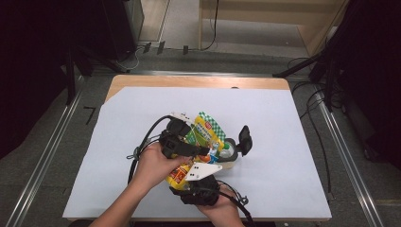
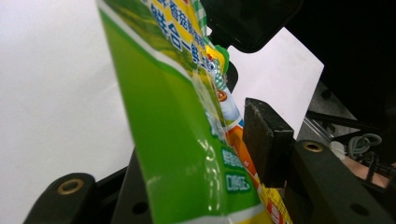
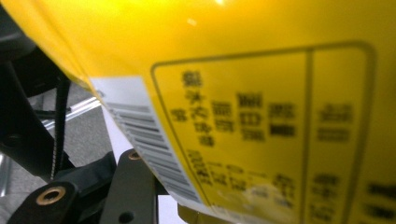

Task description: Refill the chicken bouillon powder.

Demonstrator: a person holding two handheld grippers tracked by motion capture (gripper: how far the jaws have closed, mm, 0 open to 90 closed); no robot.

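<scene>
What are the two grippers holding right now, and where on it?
Both are on the glossy yellow-and-green plastic snack bag: the left gripper around its middle, the right gripper at its yellow bottom end. Whether either's fingers press cannot be told.

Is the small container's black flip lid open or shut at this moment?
Open. In the high view the black lid stands tilted up at the right of the small container, whose pale inside shows beside the snack pouch.
</scene>
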